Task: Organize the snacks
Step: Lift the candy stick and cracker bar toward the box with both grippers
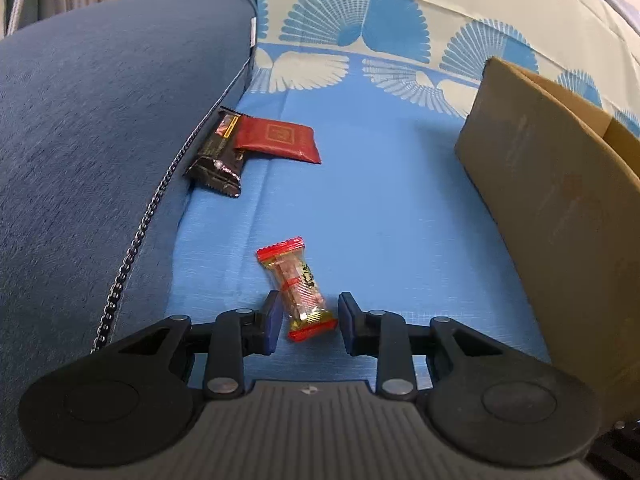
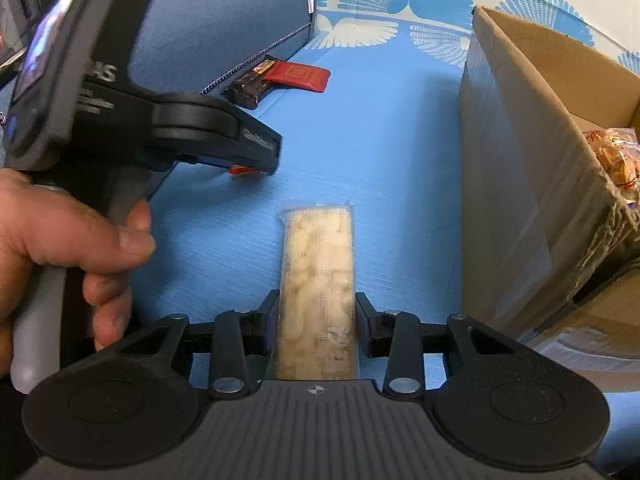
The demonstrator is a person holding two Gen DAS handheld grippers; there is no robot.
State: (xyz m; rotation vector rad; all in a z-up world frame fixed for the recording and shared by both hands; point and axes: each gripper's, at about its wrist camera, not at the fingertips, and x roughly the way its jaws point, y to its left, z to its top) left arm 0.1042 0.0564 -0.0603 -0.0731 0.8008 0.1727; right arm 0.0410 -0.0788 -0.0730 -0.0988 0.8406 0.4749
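While the left tongs (image 1: 307, 322) stood released over the blue bed sheet (image 1: 380, 220), a small clear candy wrapper with red crimped ends (image 1: 298, 288) lay between the pads, its near end inside the gap and its far end reaching out beyond the tips; the left pad (image 1: 272, 322) sat just beside it and the right pad (image 1: 347, 322) stood apart from it. The right tongs (image 2: 316, 320) bracketed a long clear packet of pale yellow snack pieces (image 2: 318, 276), both pads right at its edges, though whether they pressed on it could not be told. The packet lay flat on the sheet, pointing away from the camera. In the right wrist view a hand (image 2: 60, 240) gripped the handle of the left tool at the left. Farther off, a flat red foil packet (image 1: 276, 140) overlapped a dark brown wrapped bar (image 1: 218, 156) against the edge of a dark blue cushion (image 1: 100, 120). At the right stood an open brown cardboard box (image 2: 532, 168), with bagged golden snacks (image 2: 616, 156) inside it.
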